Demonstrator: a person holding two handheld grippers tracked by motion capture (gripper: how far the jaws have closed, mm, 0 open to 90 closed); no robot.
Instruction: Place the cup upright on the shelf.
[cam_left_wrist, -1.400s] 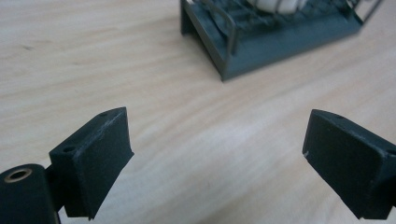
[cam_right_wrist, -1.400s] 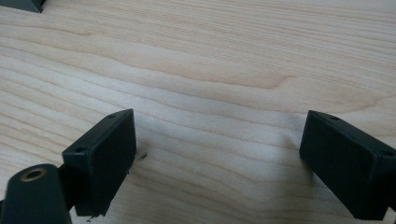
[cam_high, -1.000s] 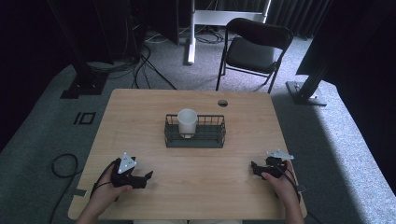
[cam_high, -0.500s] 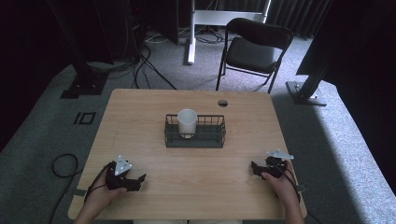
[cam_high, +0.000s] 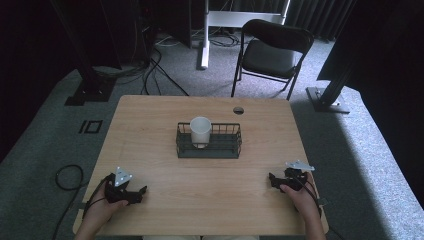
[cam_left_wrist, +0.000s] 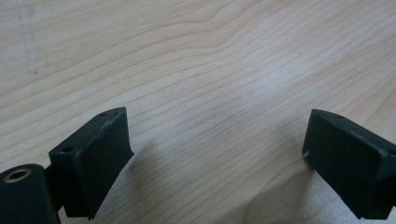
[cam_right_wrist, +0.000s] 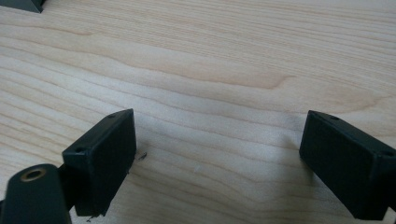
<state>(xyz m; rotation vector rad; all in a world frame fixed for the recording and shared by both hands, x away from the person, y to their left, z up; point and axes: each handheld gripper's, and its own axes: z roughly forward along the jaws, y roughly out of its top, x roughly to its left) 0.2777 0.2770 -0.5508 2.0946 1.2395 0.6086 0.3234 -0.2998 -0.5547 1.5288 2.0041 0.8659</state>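
Grey carpet surrounds a light wooden table (cam_high: 165, 125), with a black folding chair (cam_high: 270, 52) standing beyond its far edge and dark stands and cables along the back of the room. At the middle of the tabletop sits a black wire basket (cam_high: 220, 145), and a white cup (cam_high: 200, 131) stands upright inside its left part. A small round hole (cam_high: 238, 110) marks the wood near the far edge, just behind the basket.

Both hands rest close to the near edge. The left gripper (cam_high: 137, 192) lies near the near-left corner, held in the person's left hand (cam_high: 102, 207); in the left gripper view its jaws are spread wide, with bare wood grain between them. The right gripper (cam_high: 272, 179) sits near the near-right corner in the right hand (cam_high: 300, 197); in the right gripper view its jaws are likewise spread wide apart over bare wood, pinching nothing.

Both grippers are well apart from the basket and from each other. A broad stretch of bare tabletop lies between them and the basket, and wide bare strips run along the basket's left and right sides out to the table's edges.
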